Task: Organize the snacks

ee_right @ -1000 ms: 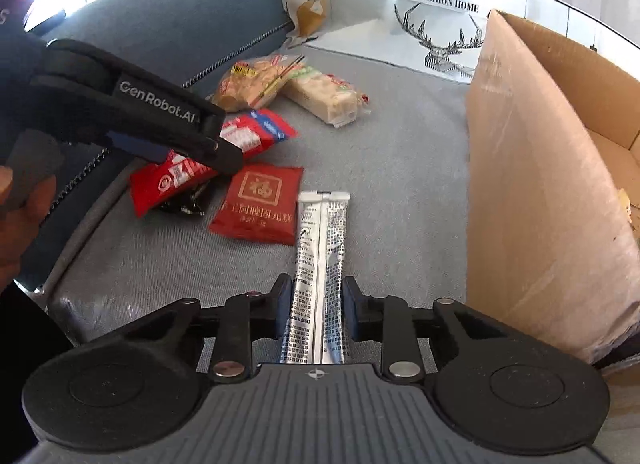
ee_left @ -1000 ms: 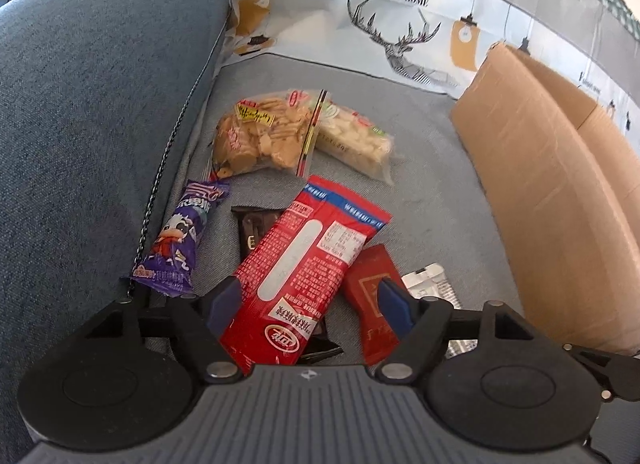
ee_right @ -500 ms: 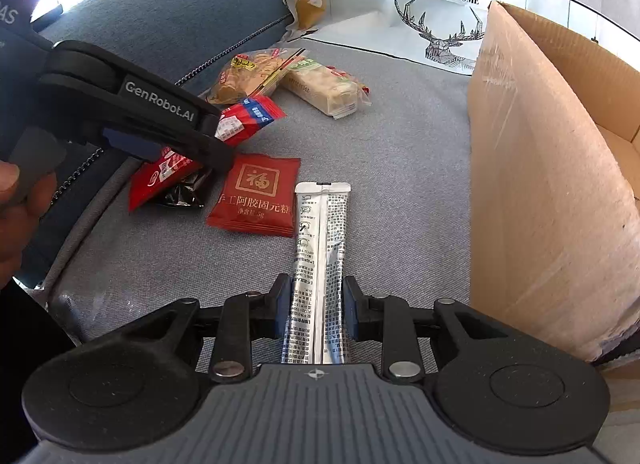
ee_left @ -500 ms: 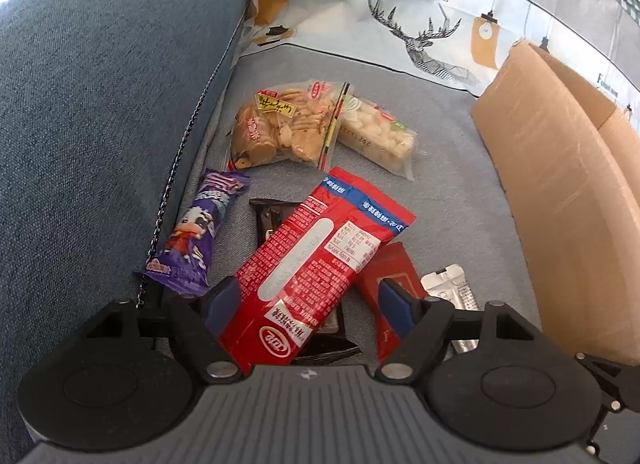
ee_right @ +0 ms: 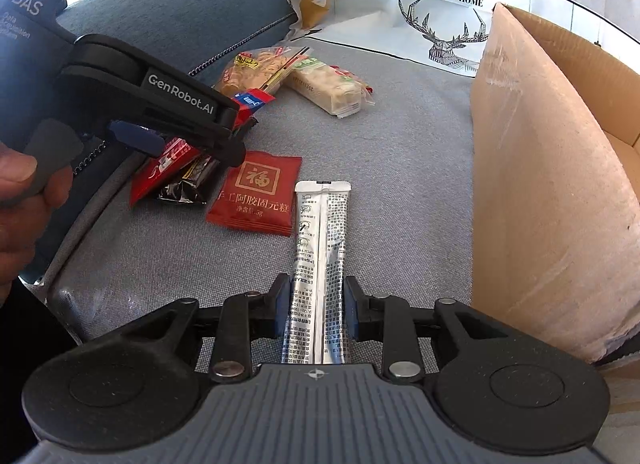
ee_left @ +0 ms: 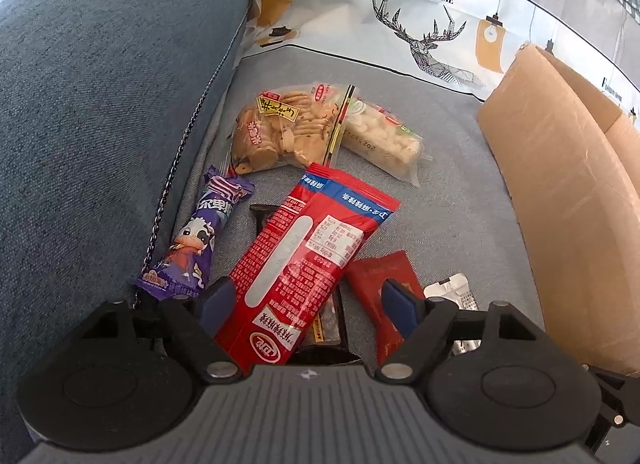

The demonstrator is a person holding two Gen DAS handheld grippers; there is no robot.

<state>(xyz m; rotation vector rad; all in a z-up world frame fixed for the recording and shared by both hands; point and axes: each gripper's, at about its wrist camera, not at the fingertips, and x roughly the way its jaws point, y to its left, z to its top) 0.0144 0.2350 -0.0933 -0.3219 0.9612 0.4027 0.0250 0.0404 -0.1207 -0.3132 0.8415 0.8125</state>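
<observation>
Lying lengthwise between the right gripper's (ee_right: 316,306) fingers, the silver stick sachet (ee_right: 320,248) runs from lower centre of the right wrist view up toward mid-frame, its long axis in line with the tool. The pads sit against its two long edges, so the right gripper looks pinched on it. To its right rises the cardboard box (ee_right: 552,192), near, and a likely place for it. To its left lie the small red packet (ee_right: 256,192) and the long red packet (ee_left: 304,260); the left gripper (ee_left: 308,300) straddles the latter, spread wide and not pressing, with its right pad clear of the wrapper.
</observation>
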